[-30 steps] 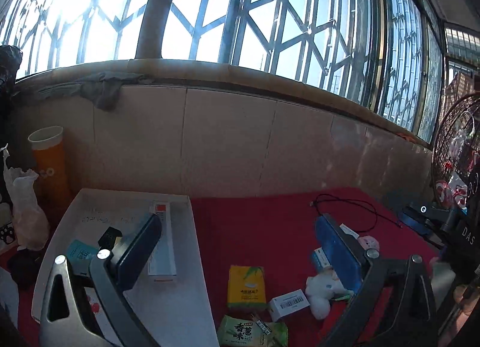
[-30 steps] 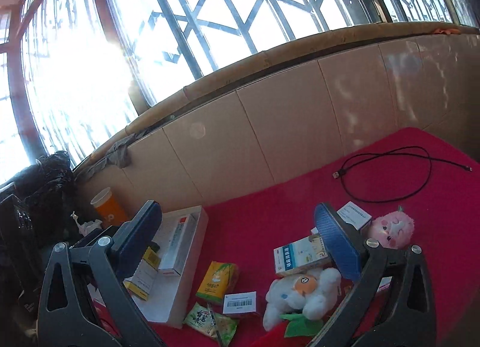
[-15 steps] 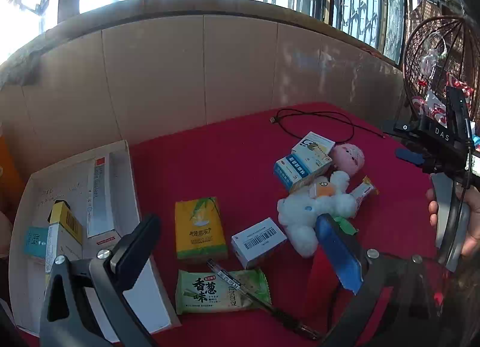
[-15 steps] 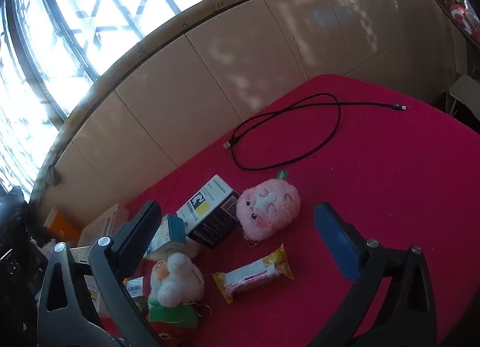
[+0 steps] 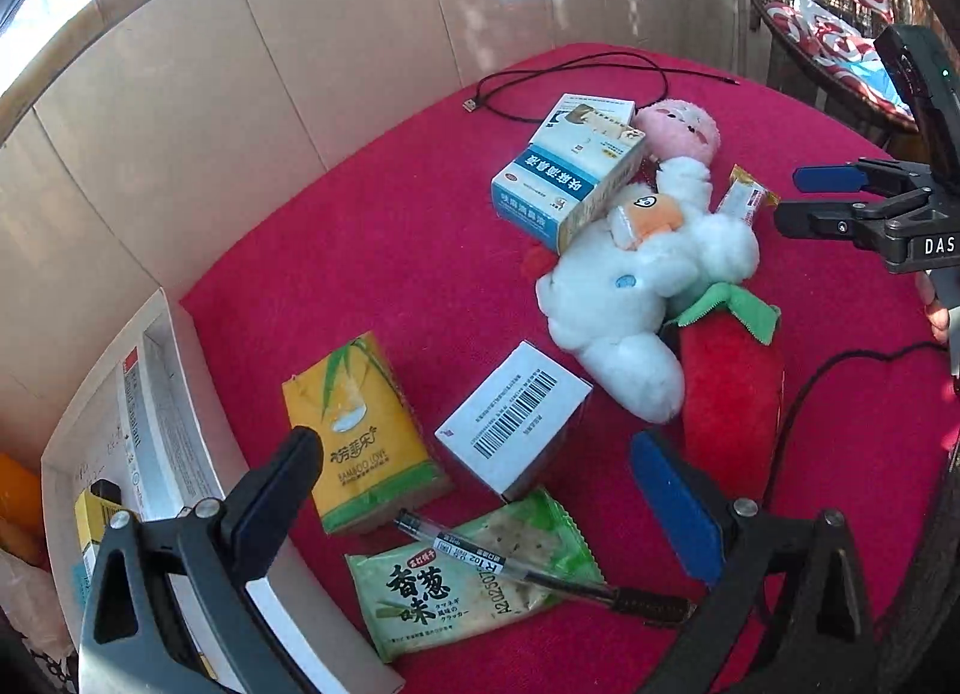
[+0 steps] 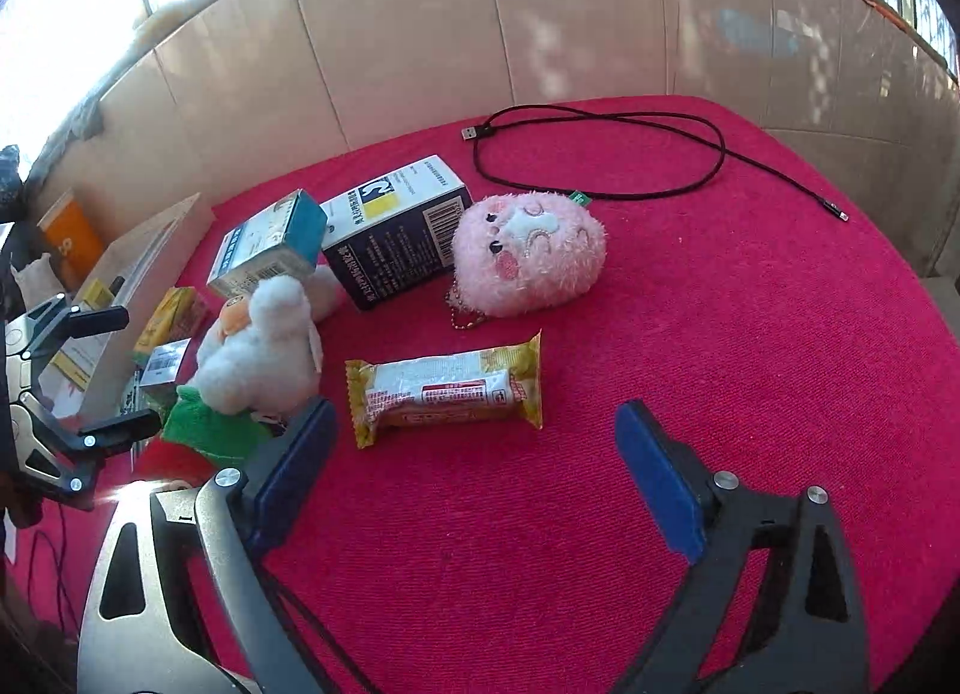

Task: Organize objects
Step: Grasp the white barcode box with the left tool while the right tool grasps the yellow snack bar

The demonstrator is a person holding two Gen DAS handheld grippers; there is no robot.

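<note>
Right gripper: jaws wide but closing in, nothing between them yet, only red cloth.
Nearest to it: snack bar, lying flat just ahead of the pads, long side across the gap.
Left gripper: jaws spread, released, empty, pointing down over the near pile.
Under the left: barcode box right ahead between the fingers, pen lying across the green cracker pack, tissue pack beside the left finger.
Further out: white plush leaning on the blue box, pink plush touching the dark box, cable looped at the back.
Tray: left edge of the cloth, already holding a few boxes.
Step, as I read it: each hand lining up a pick.
How to do it well: right should slide forward so the pads straddle the bar's narrow width before shutting; left should go for the box squarely and keep clear of the pen.
Risk: closing early pinches cloth.
</note>
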